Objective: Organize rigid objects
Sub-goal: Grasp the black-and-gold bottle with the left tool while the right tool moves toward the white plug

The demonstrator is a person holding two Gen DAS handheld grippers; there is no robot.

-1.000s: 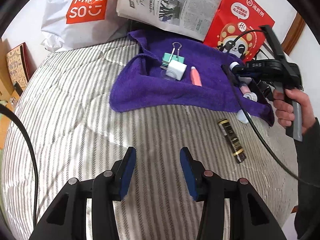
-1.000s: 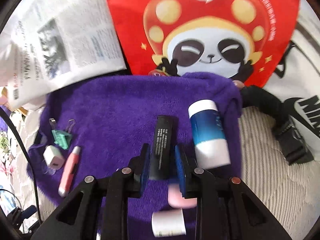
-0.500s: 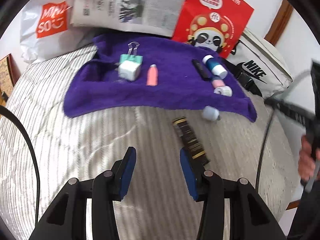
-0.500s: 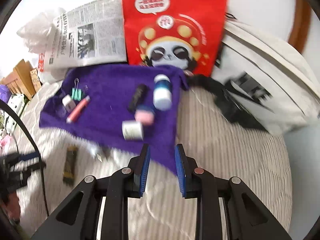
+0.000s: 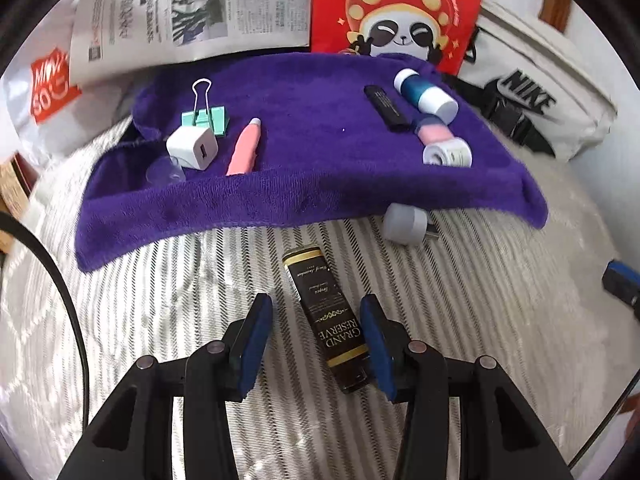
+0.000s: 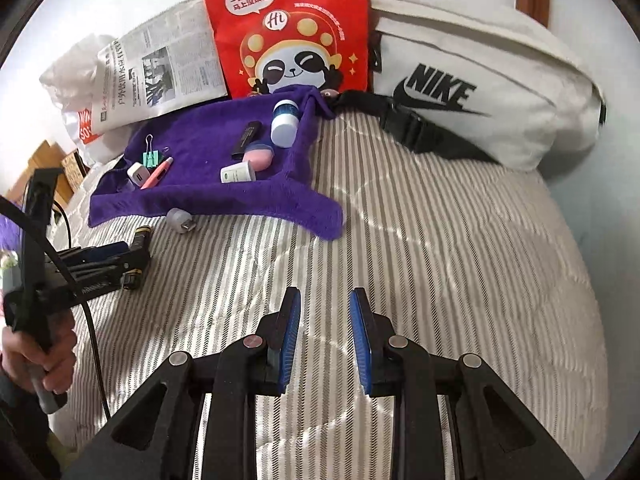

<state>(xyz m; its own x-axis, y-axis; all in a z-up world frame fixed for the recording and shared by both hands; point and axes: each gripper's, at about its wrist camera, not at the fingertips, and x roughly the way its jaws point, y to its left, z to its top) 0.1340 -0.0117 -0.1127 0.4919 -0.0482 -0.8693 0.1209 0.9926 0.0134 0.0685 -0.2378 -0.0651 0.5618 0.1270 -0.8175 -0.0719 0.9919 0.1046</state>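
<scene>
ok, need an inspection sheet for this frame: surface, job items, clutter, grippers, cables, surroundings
Surface: striped quilt with a purple towel spread at its far side.
Job's things: on the towel, binder clip, white charger cube, pink pen, black tube, blue bottle, pink jar, white jar. Off the towel, grey plug and black Grand Reserve bar.
Clutter: nothing seen.
Grippers: left gripper open, straddling the bar; right gripper open, empty, over bare quilt.
Cables: black cable at left.
Surroundings: newspaper, red panda bag, white Nike bag, Miniso bag.
</scene>
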